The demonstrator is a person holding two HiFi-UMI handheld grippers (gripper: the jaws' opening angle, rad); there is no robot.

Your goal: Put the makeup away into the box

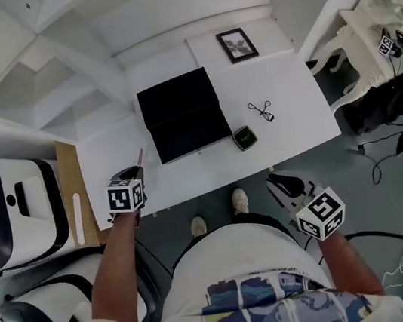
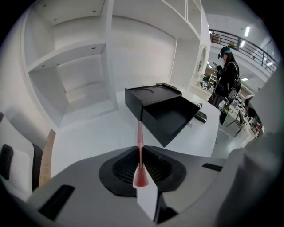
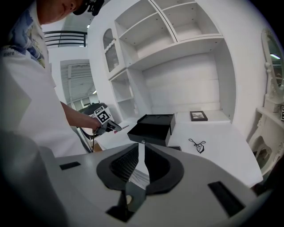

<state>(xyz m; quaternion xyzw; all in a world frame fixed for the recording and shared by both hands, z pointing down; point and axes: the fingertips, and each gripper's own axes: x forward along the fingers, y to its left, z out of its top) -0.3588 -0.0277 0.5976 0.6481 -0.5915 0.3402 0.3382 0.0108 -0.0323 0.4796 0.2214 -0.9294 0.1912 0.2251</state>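
Now, at the left side, the left gripper (image 1: 135, 180) has its jaws pressed together on a thin pink makeup pencil (image 2: 139, 133). It holds the pencil low on the shaft, so the long end sticks out forward, above the white table (image 1: 290, 96) and pointing toward the black box (image 1: 182, 114). I judge the pencil to be very light and stiff, but smooth and round, so it can turn or slide between the pads. A hold nearer the middle seems safer to me, and the tip may break if it knocks the box wall. The box stands open in the middle of the table, well apart from the pencil. Just beside its right corner lies a small dark compact (image 1: 244, 138), flat and probably slippery, best taken by its edges. At the right, the right gripper (image 3: 142, 153) hangs near the table edge, its jaws only a little apart, with nothing between them.
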